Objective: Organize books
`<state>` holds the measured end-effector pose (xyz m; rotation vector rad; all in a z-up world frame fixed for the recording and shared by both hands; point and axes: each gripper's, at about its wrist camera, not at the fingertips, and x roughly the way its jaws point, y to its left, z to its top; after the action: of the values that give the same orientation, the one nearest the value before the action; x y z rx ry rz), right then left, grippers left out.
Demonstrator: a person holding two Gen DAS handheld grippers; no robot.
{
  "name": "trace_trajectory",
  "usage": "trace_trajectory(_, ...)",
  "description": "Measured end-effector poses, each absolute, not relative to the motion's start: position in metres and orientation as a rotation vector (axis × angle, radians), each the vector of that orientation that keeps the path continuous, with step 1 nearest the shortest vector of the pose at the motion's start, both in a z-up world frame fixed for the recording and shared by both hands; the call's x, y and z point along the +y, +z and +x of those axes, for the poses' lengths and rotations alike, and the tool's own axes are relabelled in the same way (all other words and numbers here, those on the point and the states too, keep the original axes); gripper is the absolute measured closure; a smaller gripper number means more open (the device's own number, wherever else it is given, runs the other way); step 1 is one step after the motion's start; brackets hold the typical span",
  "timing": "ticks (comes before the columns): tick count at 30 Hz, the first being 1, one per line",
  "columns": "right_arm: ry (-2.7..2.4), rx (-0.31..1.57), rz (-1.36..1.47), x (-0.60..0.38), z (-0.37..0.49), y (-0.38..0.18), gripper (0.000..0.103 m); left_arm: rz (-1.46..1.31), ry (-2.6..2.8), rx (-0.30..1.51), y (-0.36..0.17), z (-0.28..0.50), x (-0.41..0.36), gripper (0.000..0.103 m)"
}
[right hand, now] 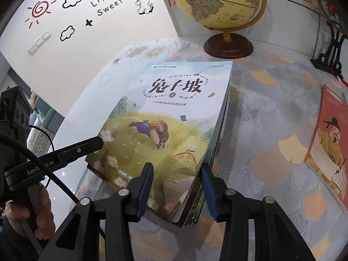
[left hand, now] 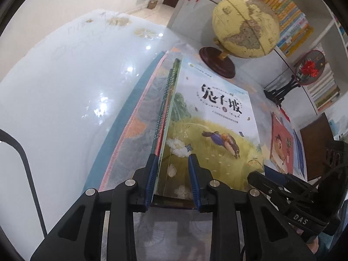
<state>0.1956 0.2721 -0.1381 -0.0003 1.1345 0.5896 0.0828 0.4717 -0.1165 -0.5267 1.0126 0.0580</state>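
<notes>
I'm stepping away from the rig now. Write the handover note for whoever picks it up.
Left gripper: open, fingers straddling the near left corner of the book stack, not clamped.
Right gripper: open, fingers either side of the stack's near right corner, not clamped.
Books: several are piled on the patterned tablecloth with the rabbit book on top; their edges are fanned out, not flush. A red book lies apart to the right. A globe stands behind the stack.
Done: most books gathered into one pile.
Left: square up the stack, then probably add the red book.
</notes>
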Motion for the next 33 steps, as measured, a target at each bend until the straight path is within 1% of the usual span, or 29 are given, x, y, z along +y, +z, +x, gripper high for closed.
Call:
trace_trajectory(1,0.585,1.133,-0.015,0.272,0.195,-0.138,0.051,-0.542,0.062,1.016,-0.118,0.081,0.473,0.078)
trace_trajectory(6,0.551,1.182,-0.005,0.249,0.191,-0.135,0.051,-0.561,0.104,1.0,-0.11,0.058,0.469,0.078)
trace_trajectory(9,0.517,1.188,0.041,0.216,0.182,-0.132,0.048,-0.572,0.132,0.994,-0.102,0.037,0.456,0.078)
trace_trajectory(12,0.493,1.203,0.087,0.177,0.174,-0.133,0.048,-0.627,0.146,0.98,-0.094,0.012,0.428,0.078)
trace_trajectory(18,0.517,1.199,0.104,0.101,0.163,-0.127,0.048,-0.691,0.18,0.96,-0.084,-0.032,0.329,0.078)
trace_trajectory(23,0.522,1.173,0.126,0.035,0.154,-0.116,0.046,-0.656,0.133,0.959,-0.08,-0.037,0.242,0.078)
trace_trajectory(27,0.508,1.188,0.152,-0.011,0.153,-0.112,0.046,-0.613,0.074,0.919,-0.052,-0.036,0.181,0.077)
trace_trajectory(28,0.506,1.188,0.154,-0.021,0.153,-0.111,0.046,-0.606,0.067,0.909,-0.046,-0.038,0.173,0.076)
trace_trajectory(33,0.5,1.204,0.165,-0.075,0.147,-0.112,0.046,-0.519,0.08,0.854,-0.016,-0.059,0.12,0.075)
